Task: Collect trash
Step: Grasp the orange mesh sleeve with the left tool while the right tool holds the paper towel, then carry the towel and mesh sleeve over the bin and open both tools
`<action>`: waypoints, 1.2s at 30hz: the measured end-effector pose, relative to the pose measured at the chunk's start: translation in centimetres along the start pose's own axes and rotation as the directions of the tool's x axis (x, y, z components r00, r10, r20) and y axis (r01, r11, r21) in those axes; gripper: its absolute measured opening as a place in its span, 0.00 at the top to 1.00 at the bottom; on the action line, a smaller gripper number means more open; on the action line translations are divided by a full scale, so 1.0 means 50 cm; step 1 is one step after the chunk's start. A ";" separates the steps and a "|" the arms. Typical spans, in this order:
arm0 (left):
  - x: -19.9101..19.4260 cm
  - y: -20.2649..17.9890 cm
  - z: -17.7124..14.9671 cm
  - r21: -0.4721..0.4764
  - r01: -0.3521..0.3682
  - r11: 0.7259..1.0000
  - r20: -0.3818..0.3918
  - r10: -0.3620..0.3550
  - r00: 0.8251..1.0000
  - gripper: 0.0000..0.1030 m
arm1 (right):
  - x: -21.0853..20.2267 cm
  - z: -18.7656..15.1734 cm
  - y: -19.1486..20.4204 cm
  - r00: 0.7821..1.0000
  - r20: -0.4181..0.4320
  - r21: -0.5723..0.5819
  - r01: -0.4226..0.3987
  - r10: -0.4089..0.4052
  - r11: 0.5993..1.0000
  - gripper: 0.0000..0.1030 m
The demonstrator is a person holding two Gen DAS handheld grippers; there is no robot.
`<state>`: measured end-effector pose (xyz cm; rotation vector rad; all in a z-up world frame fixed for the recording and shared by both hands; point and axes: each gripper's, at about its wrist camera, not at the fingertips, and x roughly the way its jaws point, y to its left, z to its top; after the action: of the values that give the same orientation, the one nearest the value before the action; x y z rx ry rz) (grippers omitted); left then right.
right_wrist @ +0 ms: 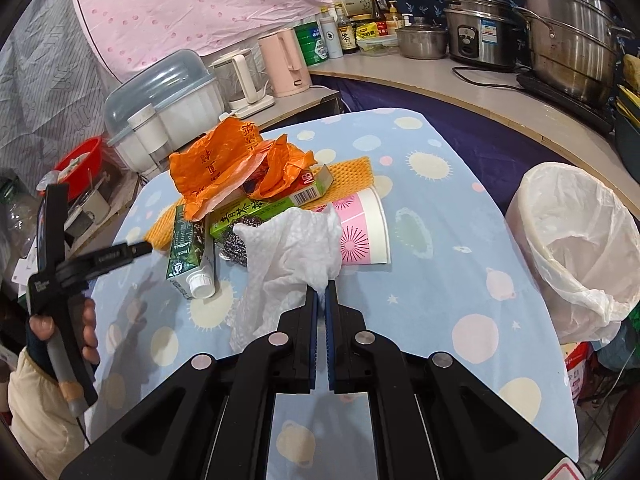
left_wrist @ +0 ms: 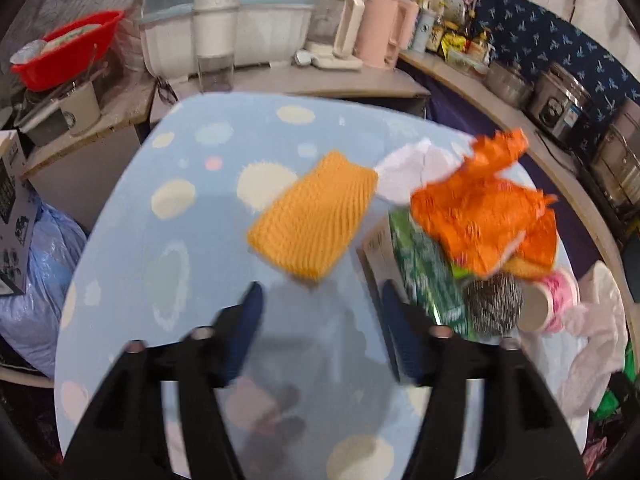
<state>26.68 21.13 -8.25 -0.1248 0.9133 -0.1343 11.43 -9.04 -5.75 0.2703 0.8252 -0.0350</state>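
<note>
A trash pile lies on the blue spotted tablecloth (right_wrist: 440, 272): an orange plastic bag (right_wrist: 224, 164), green cartons (right_wrist: 188, 248), a steel scourer (right_wrist: 236, 242), a pink paper cup (right_wrist: 364, 228) and yellow foam netting (left_wrist: 316, 216). My right gripper (right_wrist: 322, 294) is shut on a crumpled white paper towel (right_wrist: 292, 252) in front of the pile. My left gripper (left_wrist: 320, 296) is open and empty, just short of the yellow netting; it also shows in the right wrist view (right_wrist: 100, 260). A bin with a white liner (right_wrist: 580, 248) stands at the table's right.
A dish rack with a clear lid (right_wrist: 160, 100), kettles (right_wrist: 284, 62) and a red basin (left_wrist: 68, 50) stand on the counter behind. Pots and a rice cooker (right_wrist: 480, 36) line the right counter. A blue plastic bag (left_wrist: 36, 280) sits left of the table.
</note>
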 end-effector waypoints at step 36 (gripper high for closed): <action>-0.111 -0.050 -0.041 0.027 0.041 0.999 0.028 -0.042 0.999 0.91 | -0.070 0.012 -0.015 0.997 0.079 0.010 -0.017 0.017 1.000 0.96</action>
<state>21.53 19.48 -4.77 -0.1210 0.8803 -0.1827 9.40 -10.20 -2.98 0.2838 0.7442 -0.0339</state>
